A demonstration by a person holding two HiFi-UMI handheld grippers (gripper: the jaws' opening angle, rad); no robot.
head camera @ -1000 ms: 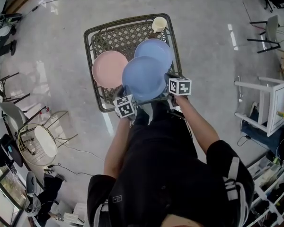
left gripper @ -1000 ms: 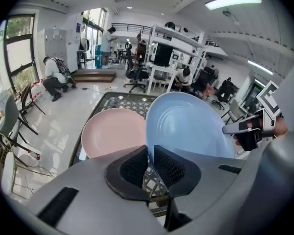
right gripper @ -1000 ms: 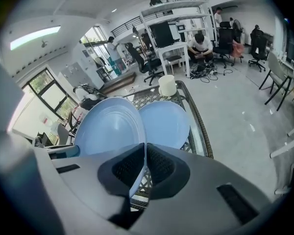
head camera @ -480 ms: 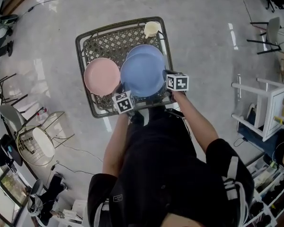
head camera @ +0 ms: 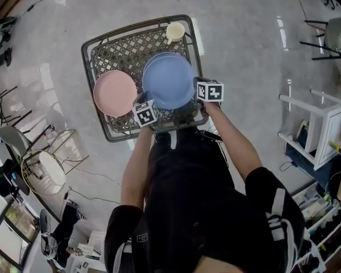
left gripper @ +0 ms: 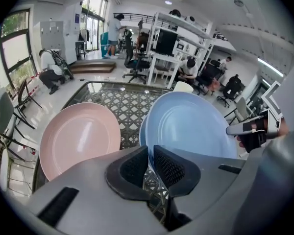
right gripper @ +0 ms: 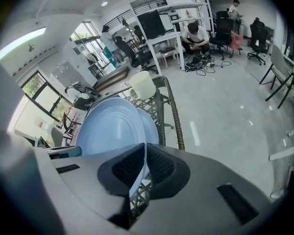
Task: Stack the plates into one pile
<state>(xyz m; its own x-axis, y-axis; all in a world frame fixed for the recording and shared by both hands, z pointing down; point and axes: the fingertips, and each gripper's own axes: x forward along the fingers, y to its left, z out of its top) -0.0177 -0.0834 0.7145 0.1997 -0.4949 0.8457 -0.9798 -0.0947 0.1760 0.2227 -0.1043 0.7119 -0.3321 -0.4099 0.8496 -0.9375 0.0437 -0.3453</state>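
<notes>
Both grippers hold one blue plate (head camera: 169, 82) by its near rim. My left gripper (head camera: 142, 102) is shut on the plate's left near edge (left gripper: 188, 124), and my right gripper (head camera: 196, 87) is shut on its right near edge (right gripper: 110, 129). The plate hovers almost exactly over a second blue plate (head camera: 157, 57), whose rim peeks out at the far side (left gripper: 142, 131). A pink plate (head camera: 115, 93) lies flat to the left on the woven table (head camera: 137, 27). In the gripper views, the left gripper (left gripper: 150, 163) and the right gripper (right gripper: 145, 168) each pinch the thin rim.
A cream cup (head camera: 175, 32) stands at the table's far right corner. A wire stool (head camera: 44, 172) is on the floor to the left, a white shelf unit (head camera: 321, 132) to the right. Chairs and cables line the room's edges.
The held blue plate has travelled away from me and now nearly covers the second blue plate. Both grippers went with it, still shut on its rim.
</notes>
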